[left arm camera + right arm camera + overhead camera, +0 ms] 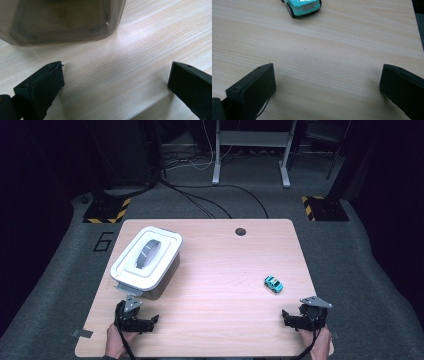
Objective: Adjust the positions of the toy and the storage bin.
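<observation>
Turquoise toy car (273,284) sits on the wooden bench (215,285) just ahead of the released right gripper (292,318), nose toward it.

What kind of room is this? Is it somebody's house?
Probably not a house; it looks like a lab or workshop. A bare wooden table stands on grey carpet, yellow-and-black hazard tape marks stand bases, and loose cables trail across the floor behind it.

Toy car (273,284) turquoise; box (165,279) smoky grey, lid (131,270) white; table (220,285) pale wood grain.
</observation>
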Available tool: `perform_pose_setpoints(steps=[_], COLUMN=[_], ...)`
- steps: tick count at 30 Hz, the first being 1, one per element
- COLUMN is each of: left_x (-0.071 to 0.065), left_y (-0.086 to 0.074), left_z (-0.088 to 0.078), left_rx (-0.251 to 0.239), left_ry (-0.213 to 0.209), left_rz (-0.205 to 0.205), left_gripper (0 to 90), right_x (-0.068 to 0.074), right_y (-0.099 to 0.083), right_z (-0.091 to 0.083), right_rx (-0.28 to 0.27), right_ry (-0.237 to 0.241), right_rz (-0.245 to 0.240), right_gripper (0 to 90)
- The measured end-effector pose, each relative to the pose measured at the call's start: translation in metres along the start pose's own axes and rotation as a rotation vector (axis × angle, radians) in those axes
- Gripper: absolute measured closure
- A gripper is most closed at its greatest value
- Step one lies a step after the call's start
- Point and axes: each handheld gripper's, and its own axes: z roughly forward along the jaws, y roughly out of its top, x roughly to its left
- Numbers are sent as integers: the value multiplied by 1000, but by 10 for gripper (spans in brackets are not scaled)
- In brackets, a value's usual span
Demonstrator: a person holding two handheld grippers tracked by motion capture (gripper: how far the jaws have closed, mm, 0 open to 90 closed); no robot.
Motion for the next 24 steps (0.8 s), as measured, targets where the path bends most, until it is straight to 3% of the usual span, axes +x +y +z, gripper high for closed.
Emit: perform_pose_setpoints(steps=[3, 7, 17, 24], left_x=[0, 0, -1, 0], left_y=[0, 0, 1, 1], left_z=[0, 0, 1, 0], left_rx=[-1, 2, 1, 8], left_ry=[1, 0, -7, -9], left_rz=[0, 4, 6, 14], left_gripper=[1, 1, 1, 1], right_x=[0, 0, 10, 12], right_y=[0, 1, 32, 46], right_z=[-1, -3, 0, 10], right_rx=[-2, -23, -41, -51], right_ry=[0, 13, 42, 72], right_rz=[-19, -6, -79, -103], right_gripper=[0, 0, 0, 0])
